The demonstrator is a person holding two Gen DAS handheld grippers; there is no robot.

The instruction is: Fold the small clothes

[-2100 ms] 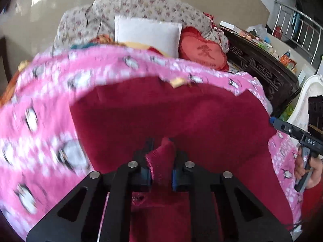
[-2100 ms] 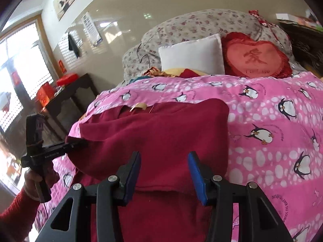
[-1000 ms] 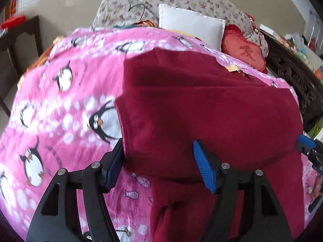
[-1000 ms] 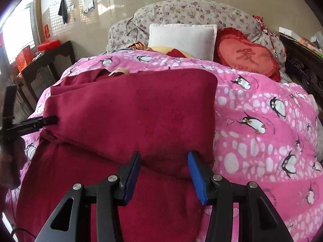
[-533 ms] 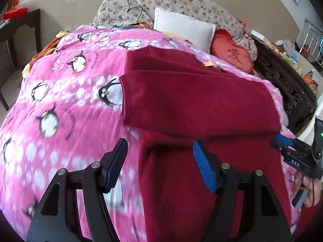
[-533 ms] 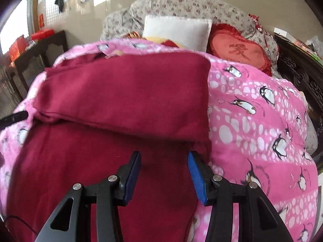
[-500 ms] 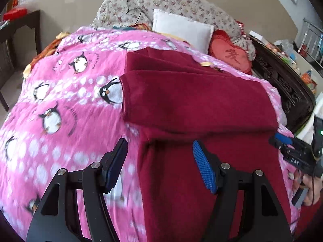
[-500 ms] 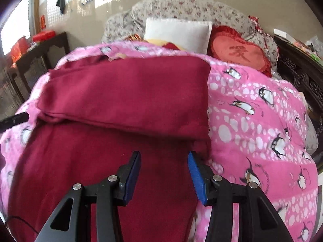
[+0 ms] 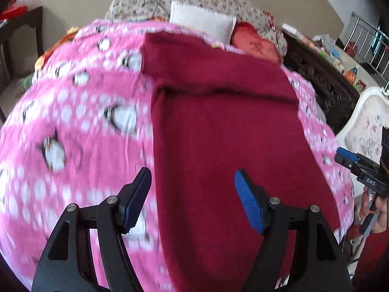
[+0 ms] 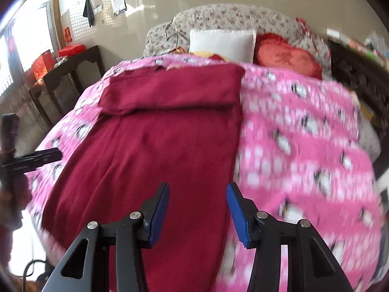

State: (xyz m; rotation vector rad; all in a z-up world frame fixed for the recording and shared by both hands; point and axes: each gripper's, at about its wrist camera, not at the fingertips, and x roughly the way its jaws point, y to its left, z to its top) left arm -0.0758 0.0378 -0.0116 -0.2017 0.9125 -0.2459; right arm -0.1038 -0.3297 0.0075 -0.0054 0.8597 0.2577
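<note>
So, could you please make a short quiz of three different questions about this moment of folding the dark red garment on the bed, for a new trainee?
1. True or false: the left gripper is shut on the dark red garment.
2. Which part of the garment is already folded over? A) the far end, toward the white pillow B) the near end, by the grippers C) no part
3. Fill in: the garment lies on a pink blanket printed with ____.

Key: 1 false, both the left gripper and the right gripper are open and hold nothing. 2 A. 3 penguins.
</note>
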